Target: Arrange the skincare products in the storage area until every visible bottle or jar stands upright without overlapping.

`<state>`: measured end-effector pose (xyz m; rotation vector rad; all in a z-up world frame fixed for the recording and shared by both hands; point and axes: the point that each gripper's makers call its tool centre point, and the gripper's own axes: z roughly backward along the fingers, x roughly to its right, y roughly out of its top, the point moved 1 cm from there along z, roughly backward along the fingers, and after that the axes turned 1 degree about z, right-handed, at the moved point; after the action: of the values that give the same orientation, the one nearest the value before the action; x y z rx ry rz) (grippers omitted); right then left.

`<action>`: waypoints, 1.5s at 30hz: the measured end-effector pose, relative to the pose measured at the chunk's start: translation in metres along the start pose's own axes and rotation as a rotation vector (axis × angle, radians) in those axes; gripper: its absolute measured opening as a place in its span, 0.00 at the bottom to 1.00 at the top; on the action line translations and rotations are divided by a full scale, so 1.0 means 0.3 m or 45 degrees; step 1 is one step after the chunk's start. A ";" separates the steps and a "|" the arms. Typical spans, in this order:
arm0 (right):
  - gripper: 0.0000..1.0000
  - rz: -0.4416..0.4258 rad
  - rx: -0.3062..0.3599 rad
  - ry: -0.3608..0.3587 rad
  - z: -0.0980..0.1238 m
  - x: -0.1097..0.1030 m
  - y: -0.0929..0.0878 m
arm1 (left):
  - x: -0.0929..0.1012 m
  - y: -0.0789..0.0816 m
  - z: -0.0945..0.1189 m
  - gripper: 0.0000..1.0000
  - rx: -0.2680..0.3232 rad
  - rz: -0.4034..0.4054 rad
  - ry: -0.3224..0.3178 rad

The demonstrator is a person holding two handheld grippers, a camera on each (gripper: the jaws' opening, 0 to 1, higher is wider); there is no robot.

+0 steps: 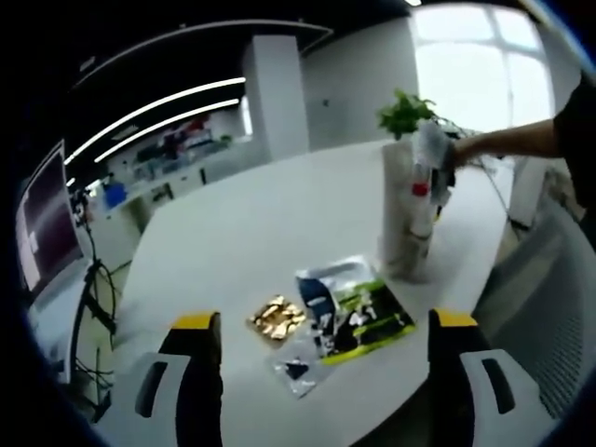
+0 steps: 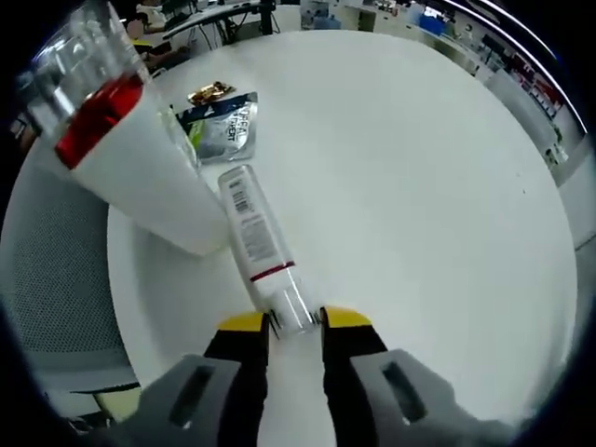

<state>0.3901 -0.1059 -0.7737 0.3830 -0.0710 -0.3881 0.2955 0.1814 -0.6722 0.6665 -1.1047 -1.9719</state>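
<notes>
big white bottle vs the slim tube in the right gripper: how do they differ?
Size: the big white bottle is much wider than the slim tube. Grip: the right gripper is shut on the slim tube's clear cap; the big white bottle is not gripped. Markings: the big white bottle has a broad red band, the slim tube a thin red line and barcode. Both have white bodies and clear caps.

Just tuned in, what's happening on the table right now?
The right gripper is shut on the clear cap end of a slim white tube, beside a larger white bottle with a red band. The left gripper is open, hovering over a green-and-silver pouch and a gold wrapper on the white table.
</notes>
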 end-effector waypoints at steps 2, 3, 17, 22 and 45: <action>0.22 -0.009 -0.011 -0.003 -0.001 0.001 -0.001 | 0.003 0.001 -0.001 0.89 0.001 -0.003 -0.004; 0.21 -0.004 -0.013 -0.004 -0.001 0.000 -0.002 | 0.004 0.001 -0.001 0.89 0.001 -0.003 -0.006; 0.17 -0.014 0.029 -0.057 0.004 -0.003 -0.010 | 0.005 -0.004 -0.003 0.89 -0.010 -0.022 -0.007; 0.17 -0.025 0.027 -0.073 0.004 -0.006 -0.008 | -0.004 -0.007 -0.005 0.89 -0.014 -0.022 -0.003; 0.16 -0.253 0.132 -0.064 0.010 -0.030 -0.005 | 0.002 -0.011 -0.004 0.89 -0.027 -0.069 -0.005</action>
<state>0.3808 -0.1049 -0.7714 0.4848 -0.1029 -0.5920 0.2949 0.1816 -0.6756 0.6880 -1.0772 -2.0286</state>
